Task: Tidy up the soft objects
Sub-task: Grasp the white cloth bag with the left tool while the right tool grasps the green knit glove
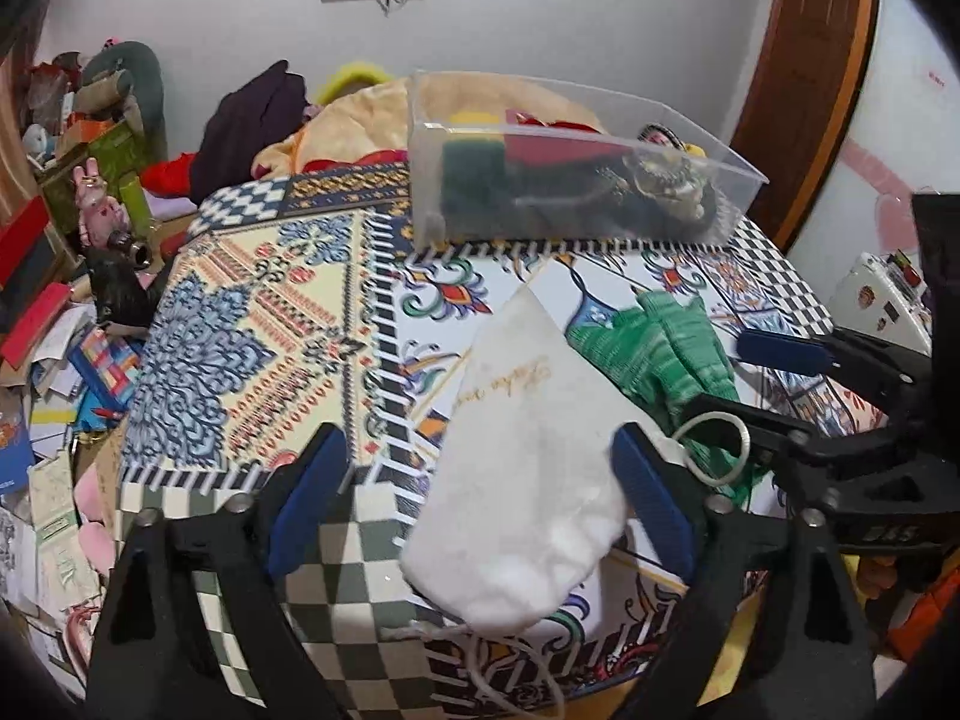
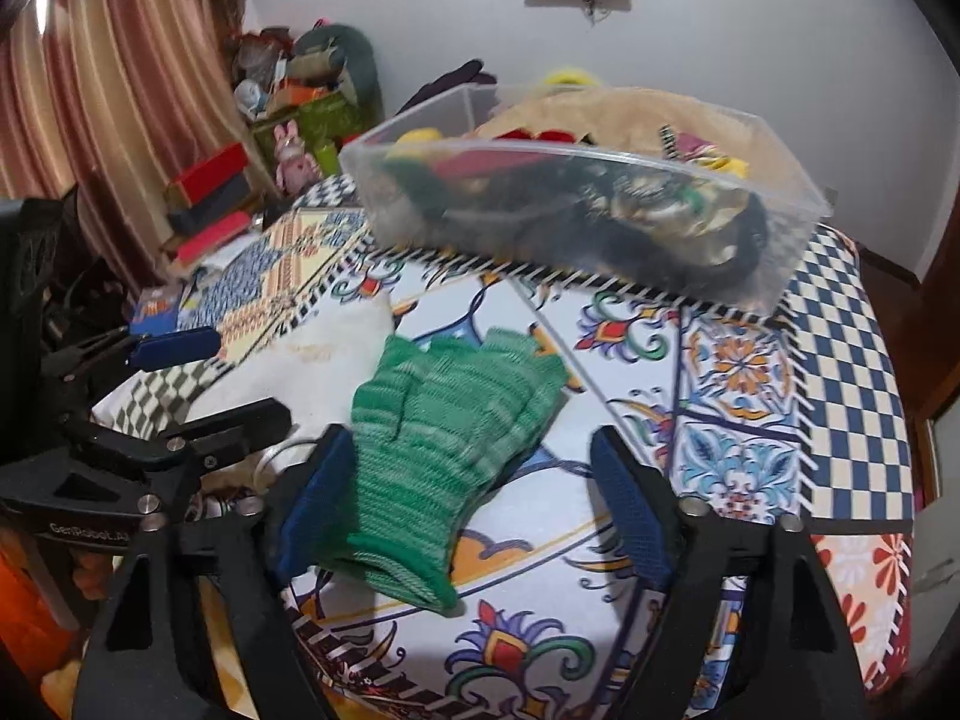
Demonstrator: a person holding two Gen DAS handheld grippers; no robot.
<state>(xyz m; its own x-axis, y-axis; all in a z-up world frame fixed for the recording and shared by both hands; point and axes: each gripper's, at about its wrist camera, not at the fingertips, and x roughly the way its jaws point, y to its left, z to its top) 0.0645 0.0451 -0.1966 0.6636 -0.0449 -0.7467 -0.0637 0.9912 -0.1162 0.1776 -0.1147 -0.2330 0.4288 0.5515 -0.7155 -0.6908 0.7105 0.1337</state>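
A white drawstring pouch (image 1: 528,468) lies on the patterned tablecloth (image 1: 252,324), its lower end between the open fingers of my left gripper (image 1: 480,498). A green knitted glove (image 2: 444,438) lies right of the pouch; its cuff sits between the open fingers of my right gripper (image 2: 474,510). The glove also shows in the left wrist view (image 1: 660,342), and the pouch in the right wrist view (image 2: 324,360). A clear plastic bin (image 1: 570,174) with several soft items stands at the table's far side (image 2: 600,210). Each gripper is seen from the other's camera, the right gripper (image 1: 750,378) and the left gripper (image 2: 228,372).
A tan plush heap (image 1: 360,126) and dark clothing (image 1: 252,120) lie behind the bin. Cluttered boxes and toys (image 1: 90,168) fill the left side, papers cover the floor (image 1: 42,480). A wooden door (image 1: 810,78) stands at right, a curtain (image 2: 120,90) at left.
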